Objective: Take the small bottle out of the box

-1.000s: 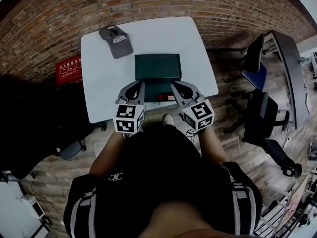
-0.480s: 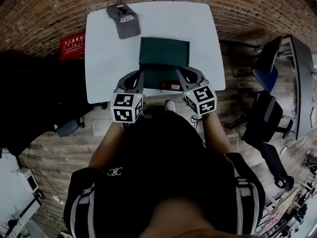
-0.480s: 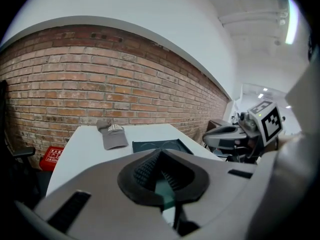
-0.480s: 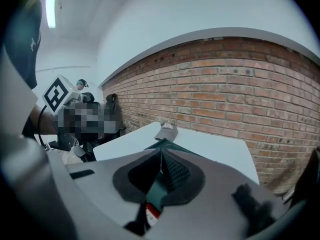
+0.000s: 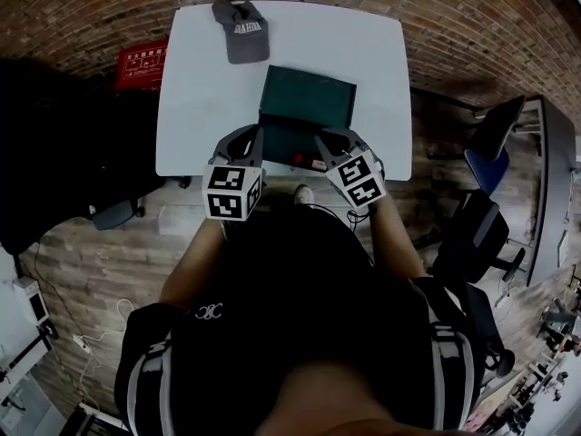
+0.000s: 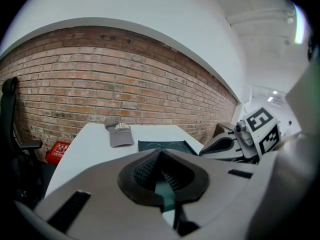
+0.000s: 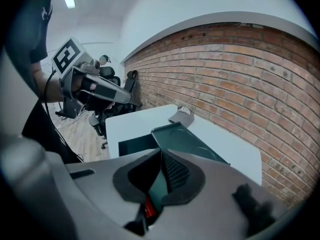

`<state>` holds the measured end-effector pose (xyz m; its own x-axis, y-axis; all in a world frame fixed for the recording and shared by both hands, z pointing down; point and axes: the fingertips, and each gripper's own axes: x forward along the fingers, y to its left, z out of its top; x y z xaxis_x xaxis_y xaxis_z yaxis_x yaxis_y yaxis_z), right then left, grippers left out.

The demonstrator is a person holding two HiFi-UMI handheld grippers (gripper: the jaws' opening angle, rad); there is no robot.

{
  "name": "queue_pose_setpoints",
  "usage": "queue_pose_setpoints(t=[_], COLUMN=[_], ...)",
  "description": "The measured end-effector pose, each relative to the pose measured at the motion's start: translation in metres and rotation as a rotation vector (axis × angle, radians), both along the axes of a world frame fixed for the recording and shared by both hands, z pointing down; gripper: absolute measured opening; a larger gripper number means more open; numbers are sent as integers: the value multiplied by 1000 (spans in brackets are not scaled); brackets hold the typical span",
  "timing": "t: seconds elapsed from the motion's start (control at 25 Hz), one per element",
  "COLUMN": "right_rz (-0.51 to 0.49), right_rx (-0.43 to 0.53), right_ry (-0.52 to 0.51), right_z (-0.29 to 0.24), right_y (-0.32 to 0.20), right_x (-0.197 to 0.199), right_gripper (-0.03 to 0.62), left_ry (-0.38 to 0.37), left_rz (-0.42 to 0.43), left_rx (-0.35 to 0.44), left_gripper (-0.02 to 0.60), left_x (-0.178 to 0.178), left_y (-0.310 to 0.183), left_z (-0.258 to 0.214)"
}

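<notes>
A dark green box [image 5: 289, 143] lies open near the front edge of the white table [image 5: 200, 107], its lid [image 5: 307, 97] raised at the far side. A small red and white item [image 5: 315, 163] shows at the box's near edge; I cannot tell whether it is the bottle. My left gripper [image 5: 247, 145] hovers at the box's near left corner and my right gripper [image 5: 332, 143] at its near right corner. Both are shut and hold nothing. From the left gripper [image 6: 160, 156] the box [image 6: 162, 145] lies ahead. Under the right gripper [image 7: 161, 154] a red patch [image 7: 149, 209] shows.
A grey cap [image 5: 242, 30] lies on the table's far side, also seen as the cap [image 6: 119, 132] from the left gripper. A red crate [image 5: 142, 60] sits on the floor at the table's left. Office chairs [image 5: 472, 234] stand to the right, and a brick wall is behind.
The head view has swung, so the table sits more centred and higher. Both grippers stay shut at the box's near edge, and the right one has drawn slightly inward.
</notes>
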<state>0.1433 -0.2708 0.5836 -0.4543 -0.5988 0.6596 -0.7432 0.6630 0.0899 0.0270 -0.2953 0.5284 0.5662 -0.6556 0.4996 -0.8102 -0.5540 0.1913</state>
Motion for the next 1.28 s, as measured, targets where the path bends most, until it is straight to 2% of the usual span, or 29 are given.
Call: queue_pose_setpoints(t=[0.32,0.44,0.56,0.64,0.76,0.88,1.08,1.28], right_rz=[-150,-244,-344,-382,-418,-448,-451,-449], right_rx=[-82,-118,-200,-284,-395,-453,-491,-499], right_ry=[106,169,204,169,130,172,203,190], right_z=[37,52,69,77,86,97,113,119], right_y=[1,7,20,30,43,50,51,46], right_x=[-8,-12,-14,-16,-18,-17,-17,-26], right_gripper=[32,32,34,34,54,108,118,127], left_ry=[-18,-23,-23,-17,-8,-10,-19,-27], left_rz=[-81,-103,-122,-139,-150,-154,-172,-181], left_rx=[-24,-30,-32,-33,-35,-31,-37,-47], left_gripper=[12,13,12,12,12,12,12,12], left_x=[-20,-28,-35,-39,-41,-44,-55,-66], left_y=[1,2,3,3,4,4,6,6], left_z=[8,10,12,13,12,11,12,14])
